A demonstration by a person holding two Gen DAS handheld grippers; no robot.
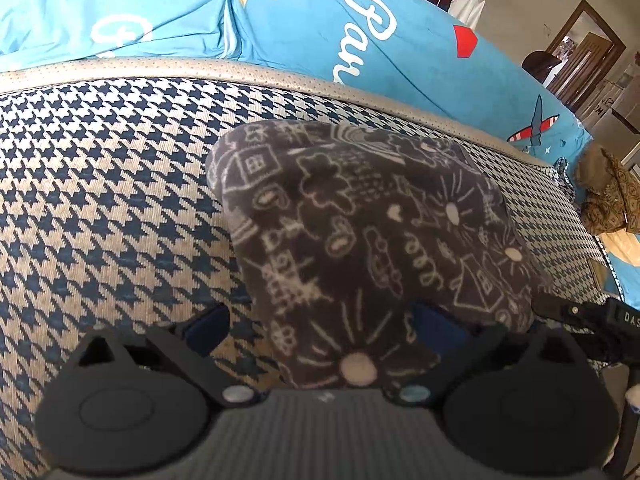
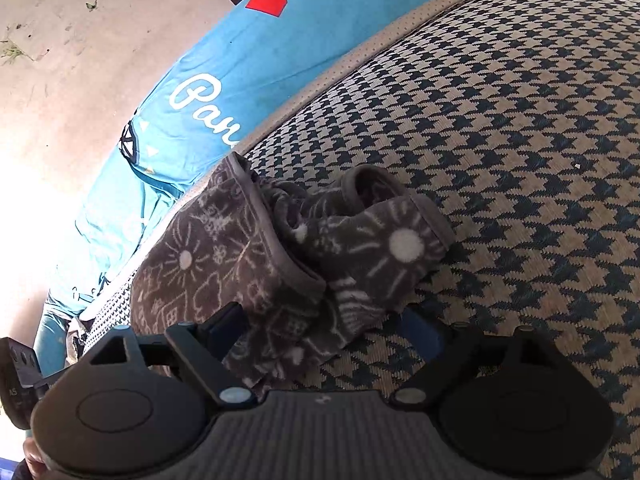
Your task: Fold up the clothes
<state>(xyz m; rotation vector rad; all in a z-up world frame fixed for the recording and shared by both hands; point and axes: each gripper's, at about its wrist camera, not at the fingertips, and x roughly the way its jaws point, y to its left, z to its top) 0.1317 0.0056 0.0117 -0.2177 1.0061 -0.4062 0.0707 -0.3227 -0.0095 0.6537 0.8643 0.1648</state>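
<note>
A dark grey fleece garment (image 1: 360, 232) with white doodle prints lies folded into a compact bundle on the houndstooth cushion (image 1: 100, 200). My left gripper (image 1: 324, 332) is open, its blue-padded fingers either side of the bundle's near edge. In the right wrist view the garment (image 2: 248, 256) shows its bound edges and a loose bunched end. My right gripper (image 2: 324, 328) is open around the bundle's near corner, touching the cloth but not clamped on it. The other gripper's black body shows at the far right of the left view (image 1: 592, 320).
A blue printed blanket (image 1: 320, 28) lies behind the cushion's beige piping. A brown patterned stuffed item (image 1: 608, 196) sits at the cushion's right end. A bare wall (image 2: 80, 40) and a doorway (image 1: 584, 52) lie beyond.
</note>
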